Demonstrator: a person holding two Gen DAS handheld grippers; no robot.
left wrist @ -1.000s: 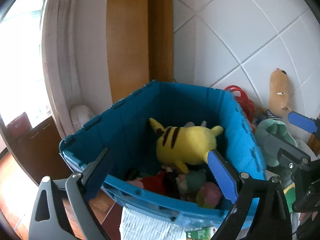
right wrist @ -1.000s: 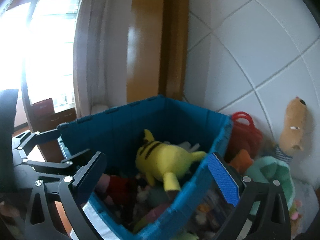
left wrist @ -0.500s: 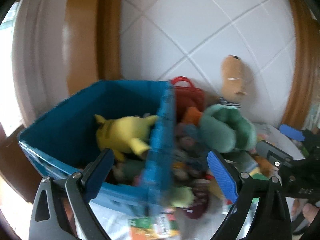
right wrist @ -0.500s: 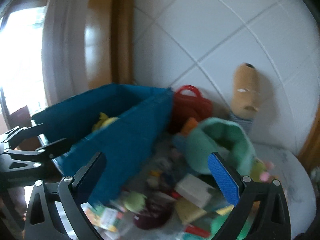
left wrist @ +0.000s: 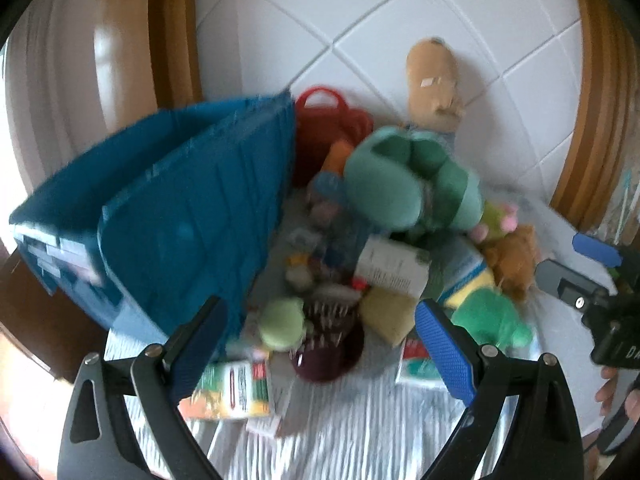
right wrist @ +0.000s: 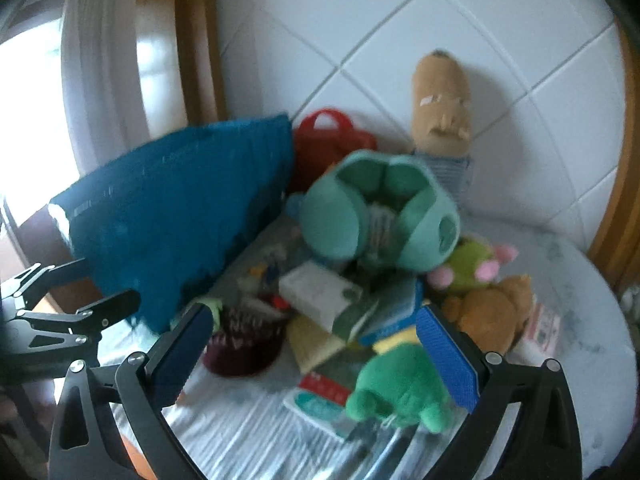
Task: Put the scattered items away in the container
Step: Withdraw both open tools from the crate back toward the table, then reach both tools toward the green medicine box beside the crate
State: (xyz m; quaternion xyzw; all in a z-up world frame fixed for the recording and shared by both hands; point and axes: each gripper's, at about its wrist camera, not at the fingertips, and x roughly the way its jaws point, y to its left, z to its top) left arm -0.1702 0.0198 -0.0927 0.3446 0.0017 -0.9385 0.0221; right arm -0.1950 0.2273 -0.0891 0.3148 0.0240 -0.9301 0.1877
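A blue plastic bin (left wrist: 188, 216) stands at the left on a table; it also shows in the right wrist view (right wrist: 176, 216). To its right lies a heap of scattered items: a large teal plush (left wrist: 408, 180), a tan plush (left wrist: 434, 80) leaning on the wall, a small green plush (right wrist: 400, 384), a brown plush (right wrist: 492, 312), a white box (left wrist: 392, 268), a dark red bowl-shaped item (left wrist: 328, 344). My left gripper (left wrist: 320, 348) is open and empty above the heap's front. My right gripper (right wrist: 316, 356) is open and empty, the green plush by its right finger.
A red basket (left wrist: 328, 132) stands behind the bin against the white tiled wall. A striped cloth (left wrist: 340, 432) covers the table front. Flat packets (left wrist: 236, 388) lie near the front edge. Wooden trim (left wrist: 592, 100) flanks the wall. The right gripper's body (left wrist: 600, 292) shows at the left view's right edge.
Both views have swung right and down, from the bin's inside with the yellow plush to the heap on the table. Both grippers stay open and empty.
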